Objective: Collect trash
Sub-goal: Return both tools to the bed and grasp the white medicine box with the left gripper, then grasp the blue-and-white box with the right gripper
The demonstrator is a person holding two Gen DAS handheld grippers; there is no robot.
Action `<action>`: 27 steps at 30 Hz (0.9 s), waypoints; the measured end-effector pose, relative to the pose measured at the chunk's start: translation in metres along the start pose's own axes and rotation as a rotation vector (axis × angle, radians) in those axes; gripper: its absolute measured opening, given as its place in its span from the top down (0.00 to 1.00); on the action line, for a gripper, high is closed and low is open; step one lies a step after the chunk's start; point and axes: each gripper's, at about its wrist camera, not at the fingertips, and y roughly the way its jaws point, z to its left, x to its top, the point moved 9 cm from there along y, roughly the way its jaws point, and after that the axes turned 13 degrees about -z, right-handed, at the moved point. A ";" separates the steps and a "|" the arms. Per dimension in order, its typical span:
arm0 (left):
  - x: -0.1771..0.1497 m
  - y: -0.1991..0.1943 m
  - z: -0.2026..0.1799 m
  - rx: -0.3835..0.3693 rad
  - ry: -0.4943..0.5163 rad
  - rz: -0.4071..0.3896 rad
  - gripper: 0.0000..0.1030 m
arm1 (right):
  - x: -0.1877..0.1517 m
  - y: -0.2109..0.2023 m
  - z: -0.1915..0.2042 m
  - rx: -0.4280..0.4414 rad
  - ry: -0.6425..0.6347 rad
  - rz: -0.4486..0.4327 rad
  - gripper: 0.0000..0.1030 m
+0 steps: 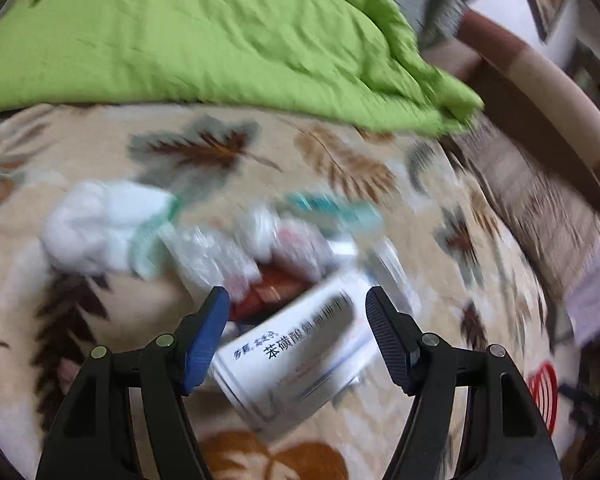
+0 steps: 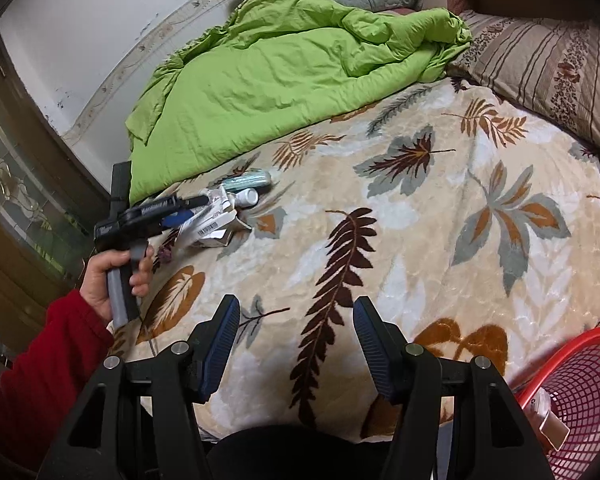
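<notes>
The left wrist view is smeared by motion. A white medicine box [image 1: 300, 356] with dark print lies tilted on the leaf-patterned blanket [image 1: 340, 152], between the fingers of my open left gripper [image 1: 298, 308]; its left corner is close to the blue pad, and I see no pad pressing on it. Beyond it sits a heap of trash: crumpled white tissue [image 1: 88, 228], clear wrapping [image 1: 216, 256], a teal packet [image 1: 336, 208], something red-brown [image 1: 272, 292]. In the right wrist view the left gripper [image 2: 192, 204] hangs over this heap [image 2: 236, 200]. My right gripper [image 2: 296, 320] stands open above bare blanket.
A red mesh basket [image 2: 580, 400] stands at the bed's near right edge with a pale item [image 2: 548, 420] inside. A green quilt [image 2: 280, 80] is bunched at the back and a striped pillow [image 2: 548, 68] lies far right. A hand in a red sleeve [image 2: 40, 368] holds the left gripper.
</notes>
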 end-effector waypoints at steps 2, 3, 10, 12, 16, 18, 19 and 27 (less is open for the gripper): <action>-0.017 -0.008 -0.019 -0.050 0.047 0.021 0.33 | -0.001 0.001 -0.001 0.005 0.005 0.001 0.38; -0.024 -0.013 -0.027 -0.064 0.066 0.028 0.33 | -0.001 0.002 -0.001 0.008 0.006 0.002 0.38; -0.044 -0.016 -0.061 0.067 0.209 0.045 0.33 | -0.004 0.004 0.004 0.037 0.006 0.004 0.38; -0.045 -0.013 -0.064 0.128 0.254 0.031 0.33 | -0.002 0.000 0.007 0.044 -0.004 -0.007 0.38; -0.052 -0.018 -0.060 0.245 0.292 0.015 0.32 | -0.003 -0.008 0.007 0.042 -0.028 -0.023 0.38; -0.058 -0.021 -0.055 0.283 0.289 0.016 0.33 | -0.005 -0.009 0.006 0.045 -0.026 -0.018 0.38; -0.061 -0.021 -0.050 0.289 0.274 0.020 0.32 | -0.006 -0.009 0.006 0.046 -0.023 -0.015 0.38; -0.073 -0.036 -0.035 0.281 0.183 -0.008 0.46 | -0.004 -0.003 0.031 0.094 -0.064 -0.009 0.38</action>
